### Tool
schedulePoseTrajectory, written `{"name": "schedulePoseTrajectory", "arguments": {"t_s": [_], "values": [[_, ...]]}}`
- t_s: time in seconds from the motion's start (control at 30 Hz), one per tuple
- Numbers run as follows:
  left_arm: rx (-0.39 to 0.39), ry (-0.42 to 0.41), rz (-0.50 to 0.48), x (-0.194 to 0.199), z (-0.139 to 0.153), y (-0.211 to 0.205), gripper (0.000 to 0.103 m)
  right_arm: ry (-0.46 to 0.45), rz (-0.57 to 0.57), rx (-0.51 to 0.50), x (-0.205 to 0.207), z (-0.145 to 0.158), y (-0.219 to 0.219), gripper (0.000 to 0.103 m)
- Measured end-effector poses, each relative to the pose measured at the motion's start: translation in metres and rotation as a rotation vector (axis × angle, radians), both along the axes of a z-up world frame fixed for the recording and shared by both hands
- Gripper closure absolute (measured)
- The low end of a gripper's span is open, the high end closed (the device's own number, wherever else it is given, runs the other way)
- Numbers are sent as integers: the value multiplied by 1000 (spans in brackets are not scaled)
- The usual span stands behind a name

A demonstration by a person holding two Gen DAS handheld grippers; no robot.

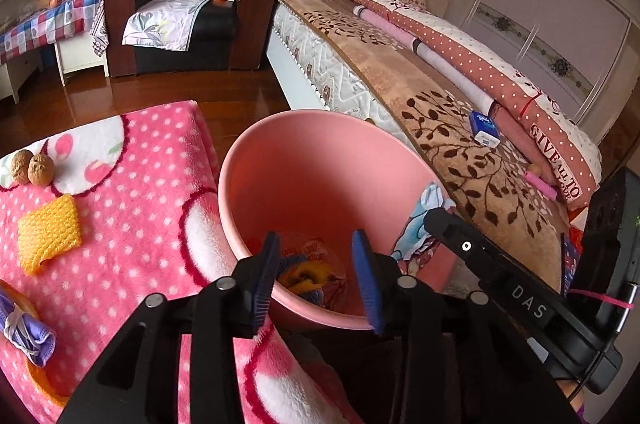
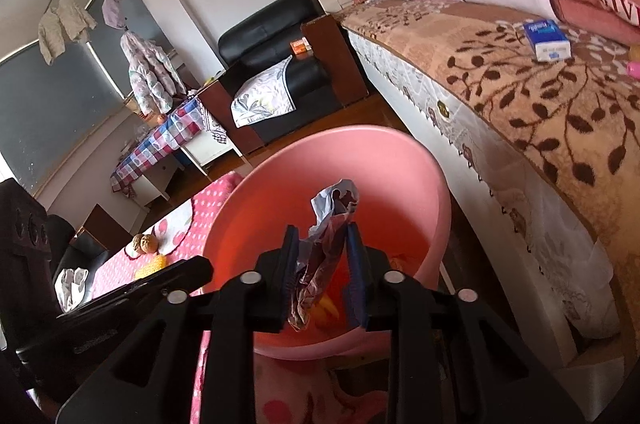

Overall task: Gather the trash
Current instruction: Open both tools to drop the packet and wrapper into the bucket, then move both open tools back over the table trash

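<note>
two grippers [image 1: 316, 264] [image 2: 322, 260] over one pink bin [image 1: 320, 152].

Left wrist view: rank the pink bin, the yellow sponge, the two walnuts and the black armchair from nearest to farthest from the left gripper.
1. Pink bin, directly under the left gripper.
2. Yellow sponge, to the left on the pink blanket.
3. Two walnuts, farther left and behind the sponge.
4. Black armchair, across the room by the wall.

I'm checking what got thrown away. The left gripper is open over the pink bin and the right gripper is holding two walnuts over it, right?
Not quite. The right gripper has a crumpled wrapper between its fingers, not walnuts, as the right wrist view shows. The two walnuts sit on the pink blanket. The left gripper is open over the pink bin.
</note>
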State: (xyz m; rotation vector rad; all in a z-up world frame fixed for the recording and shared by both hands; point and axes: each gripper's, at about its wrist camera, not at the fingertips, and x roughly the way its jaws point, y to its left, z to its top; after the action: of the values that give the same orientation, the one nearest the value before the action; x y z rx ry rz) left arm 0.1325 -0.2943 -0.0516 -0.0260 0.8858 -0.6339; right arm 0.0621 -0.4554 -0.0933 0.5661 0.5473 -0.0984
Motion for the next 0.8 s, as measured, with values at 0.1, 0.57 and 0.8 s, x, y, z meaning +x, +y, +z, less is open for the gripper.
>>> {"name": "schedulePoseTrajectory", "arguments": {"t_s": [0.1,0.57,0.8], "values": [[-8,-1,7,0,2,2,64,3,-8,19,0,-3,-4,68],[-30,-54,20,-21,25,29,60,-14,-11,-6,-12,10,6,60],[-56,-76,57,-33,40,58,60,-48,6,-46,-22,25,24,60]]}}
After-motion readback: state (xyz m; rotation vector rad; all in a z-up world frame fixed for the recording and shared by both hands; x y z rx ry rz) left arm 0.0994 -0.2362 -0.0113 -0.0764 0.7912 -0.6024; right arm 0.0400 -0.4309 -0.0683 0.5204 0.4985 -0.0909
